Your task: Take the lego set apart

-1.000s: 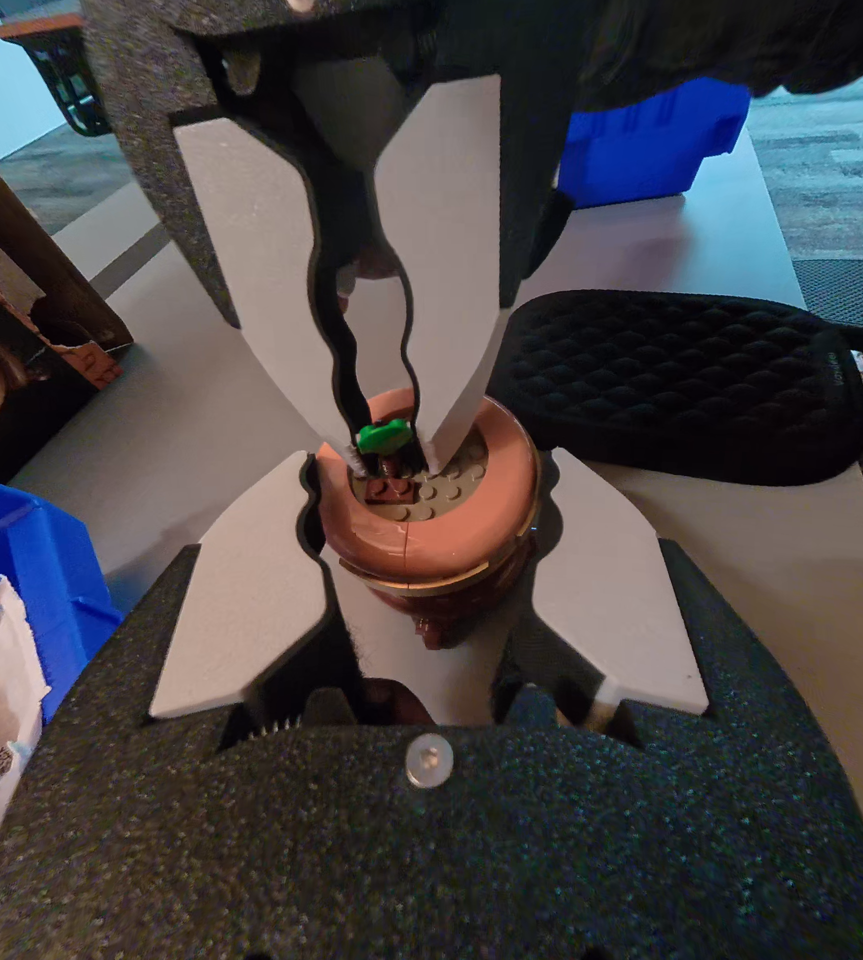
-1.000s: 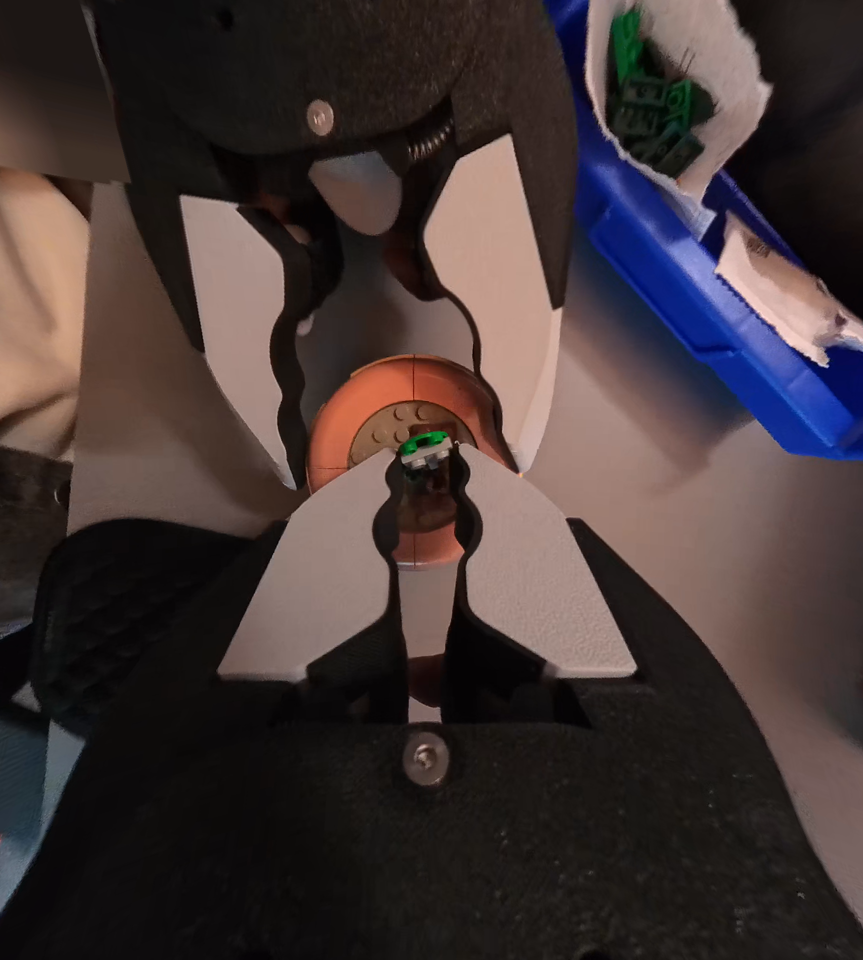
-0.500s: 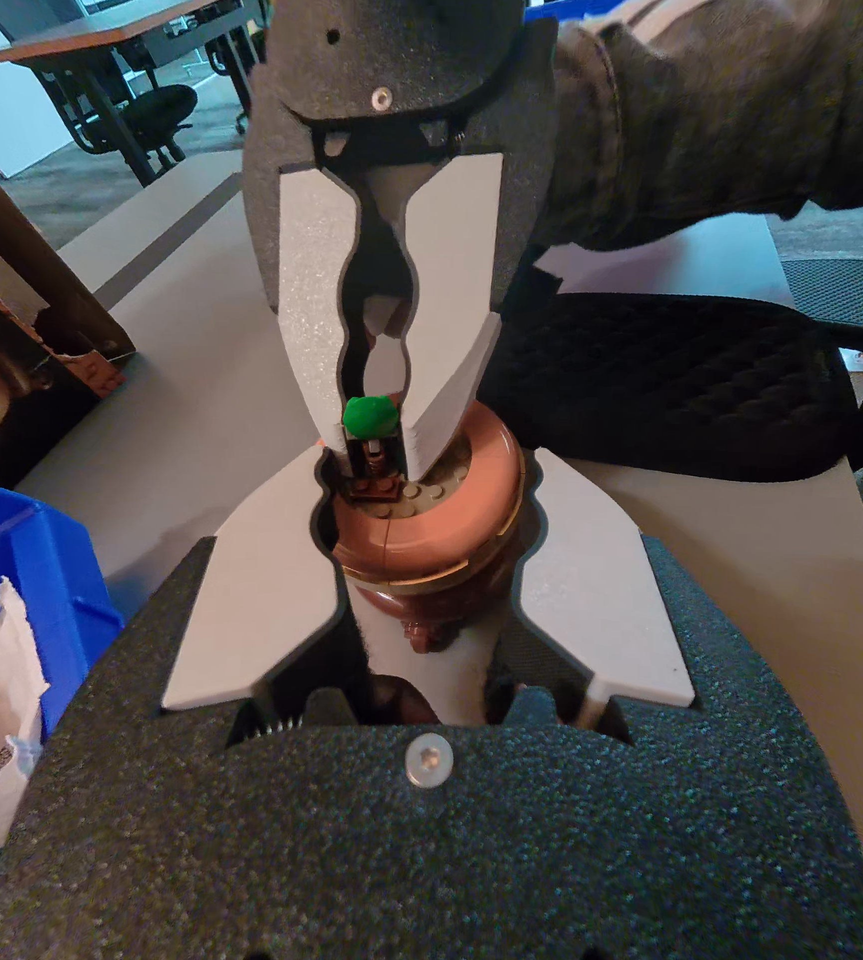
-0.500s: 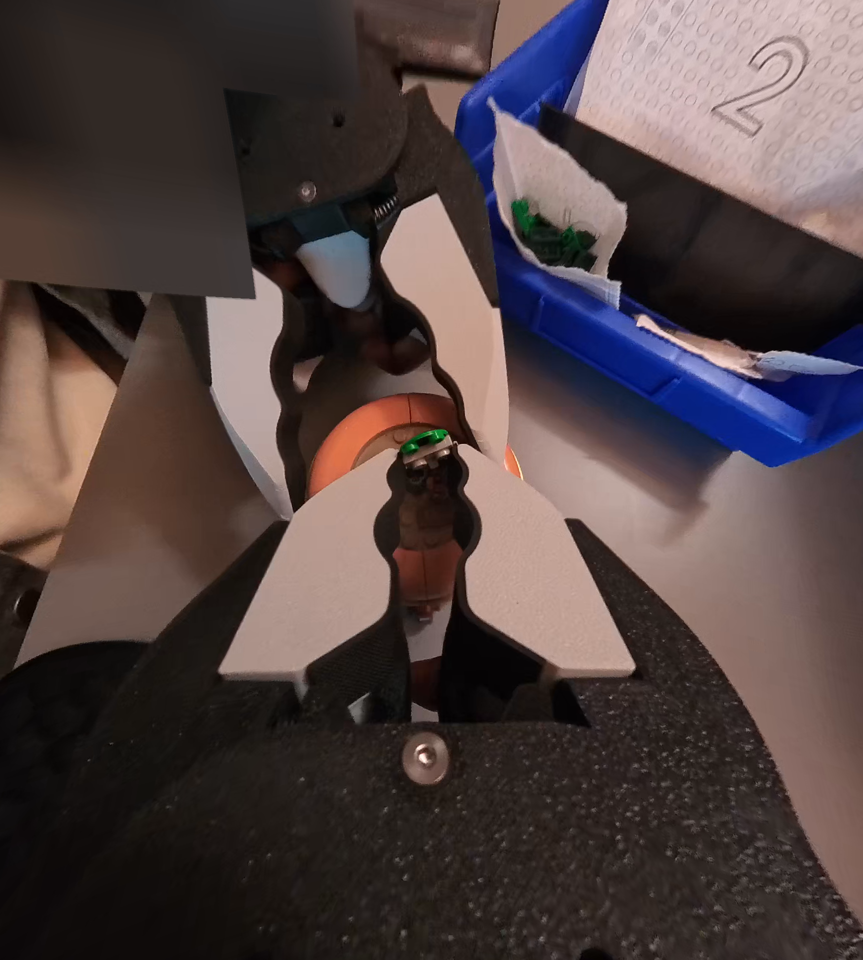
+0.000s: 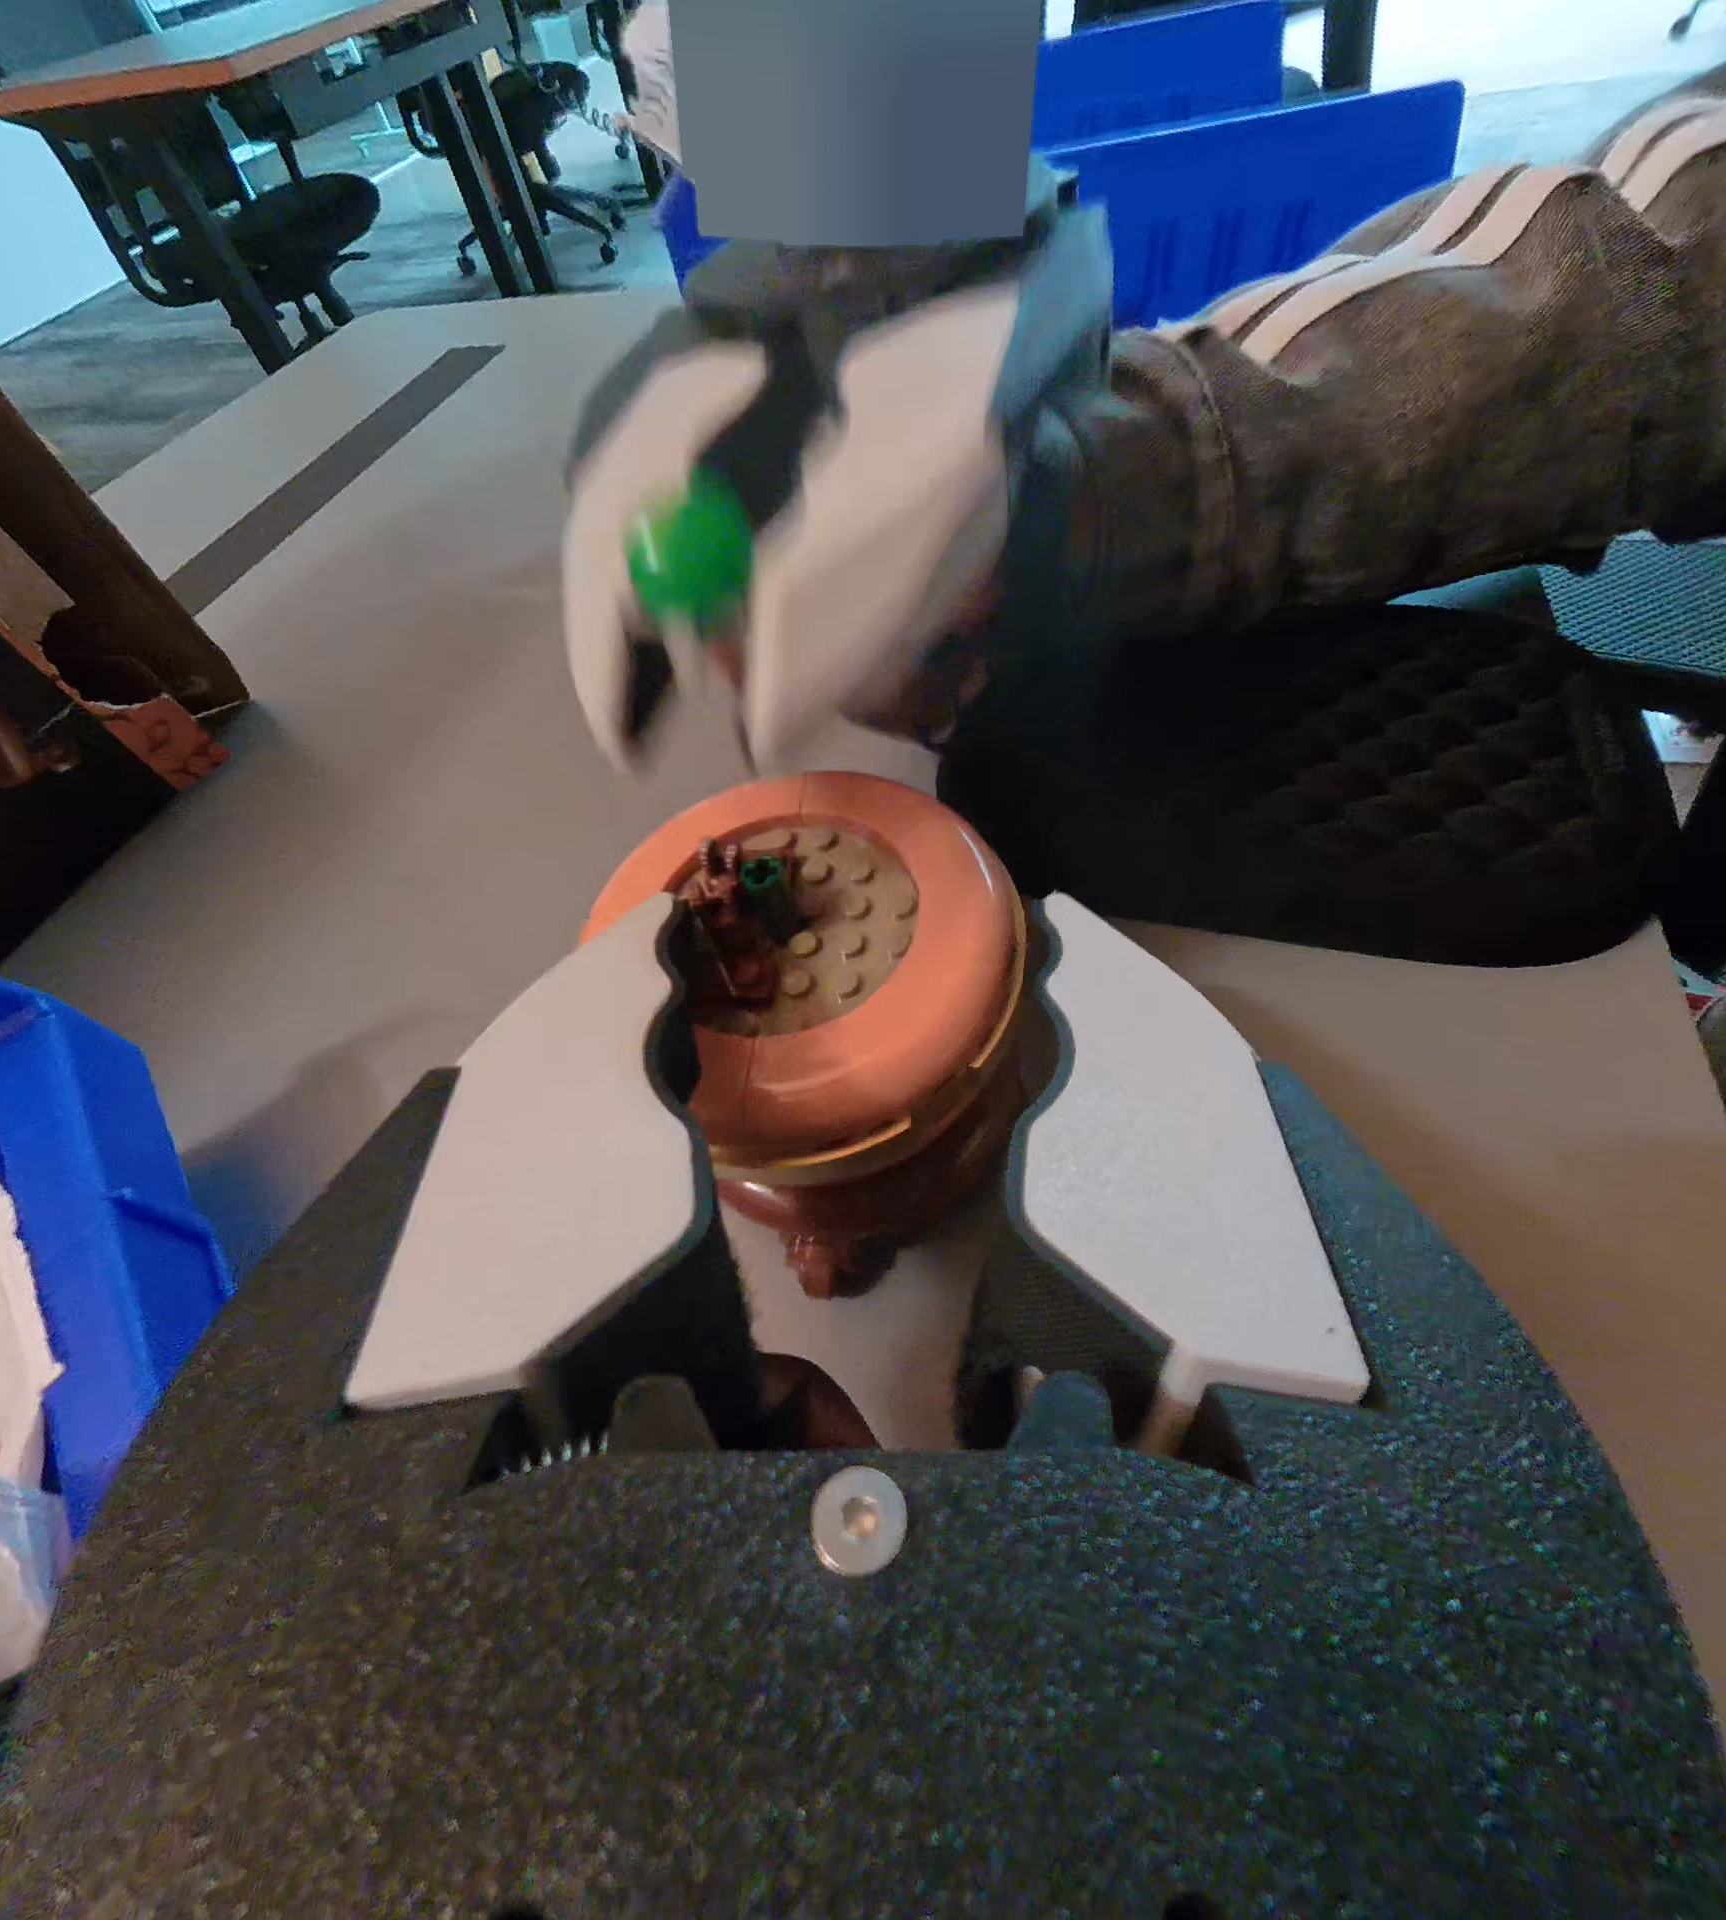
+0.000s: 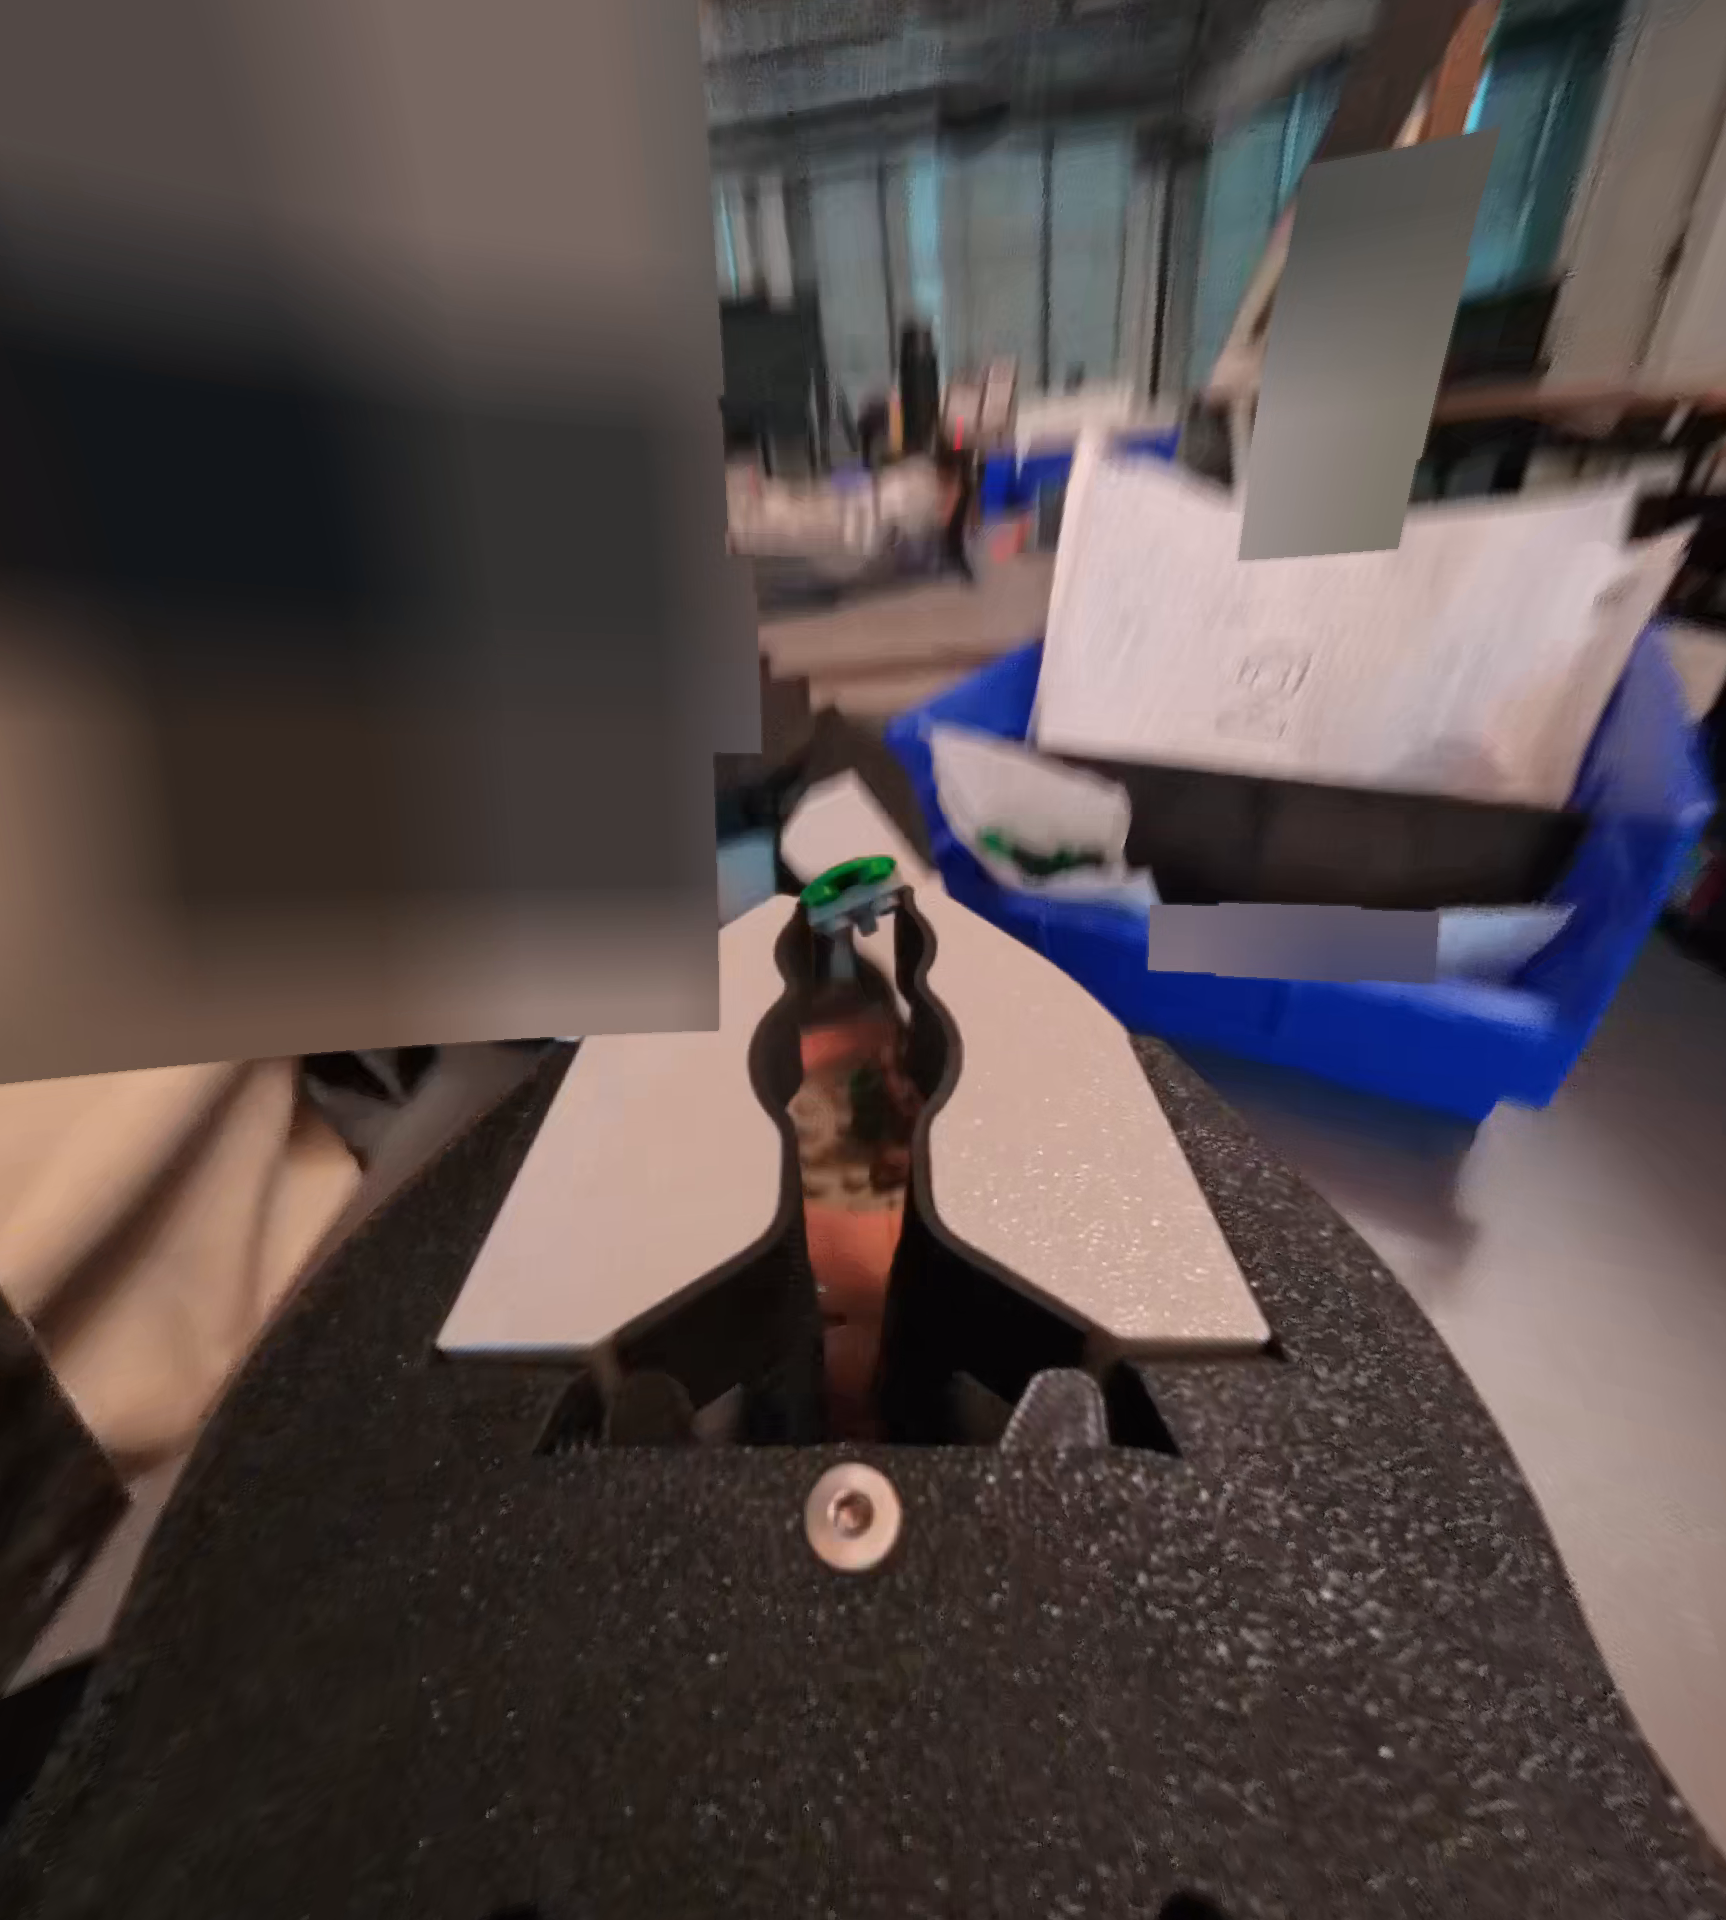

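Over on the left, a blue bin (image 5: 59, 1122) with torn paper bags sits at the worktop (image 5: 339, 810) edge, likely the drop spot for freed parts. Centre stage, the left claw (image 5: 854, 1003) is spread wide around the round brown lego pot (image 5: 838, 997), fingers hugging its sides to brace it on the worktop. A small brown and green stub (image 5: 745, 914) stands on the studded top, off to its left side. Above it, blurred, the right claw (image 5: 703, 665) is lifted clear of the pot, pressed nearly together and pinching a small green piece (image 5: 690, 559) at its tips. To the right, a black mesh pad (image 5: 1358, 779) lies under the sleeve (image 5: 1410, 416).
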A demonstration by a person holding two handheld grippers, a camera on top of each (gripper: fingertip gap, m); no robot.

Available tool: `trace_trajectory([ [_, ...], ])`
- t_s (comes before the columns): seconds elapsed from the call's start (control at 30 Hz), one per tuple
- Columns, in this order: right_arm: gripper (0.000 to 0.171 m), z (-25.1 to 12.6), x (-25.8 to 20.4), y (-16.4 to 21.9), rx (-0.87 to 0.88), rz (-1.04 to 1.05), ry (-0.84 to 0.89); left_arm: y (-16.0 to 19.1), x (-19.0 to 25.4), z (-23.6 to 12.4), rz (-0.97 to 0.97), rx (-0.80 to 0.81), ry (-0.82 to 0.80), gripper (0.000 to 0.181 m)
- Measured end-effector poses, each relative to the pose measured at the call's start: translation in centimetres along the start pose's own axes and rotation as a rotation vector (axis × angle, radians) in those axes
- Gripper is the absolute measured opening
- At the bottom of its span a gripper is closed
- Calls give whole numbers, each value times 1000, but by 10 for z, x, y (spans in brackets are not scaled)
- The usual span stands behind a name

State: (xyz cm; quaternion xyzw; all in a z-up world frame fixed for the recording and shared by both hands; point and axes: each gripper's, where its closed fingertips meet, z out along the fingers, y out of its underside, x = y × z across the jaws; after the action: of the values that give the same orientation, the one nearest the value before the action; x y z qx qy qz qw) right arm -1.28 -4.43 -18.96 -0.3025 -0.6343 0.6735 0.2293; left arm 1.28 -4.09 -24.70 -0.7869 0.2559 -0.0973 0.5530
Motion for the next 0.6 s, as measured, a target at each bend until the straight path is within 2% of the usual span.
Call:
trace_trajectory([
  [0.03, 15, -5, 4, -7, 0, 6, 11, 0, 0, 0, 5, -1, -1, 61],
  [0.23, 15, -5, 3, 16, -246, -123, 51, -1, 0, 1, 9, -10, 3, 62],
  [0.37, 16, -1, 10, 17, -369, -265, 151, -7, 5, -3, -52, 22, 57, 76],
  [0.43, 16, -2, 15, 13, -442, -369, 224, -20, 1, -11, -80, 97, 52, 82],
  [0.53, 16, -8, 20, 0, -550, -574, 344, -49, -8, -34, -118, 263, 27, 74],
  [0.6, 16, -15, 24, -11, -644, -791, 454, -64, -20, -51, -194, 370, -9, 55],
])
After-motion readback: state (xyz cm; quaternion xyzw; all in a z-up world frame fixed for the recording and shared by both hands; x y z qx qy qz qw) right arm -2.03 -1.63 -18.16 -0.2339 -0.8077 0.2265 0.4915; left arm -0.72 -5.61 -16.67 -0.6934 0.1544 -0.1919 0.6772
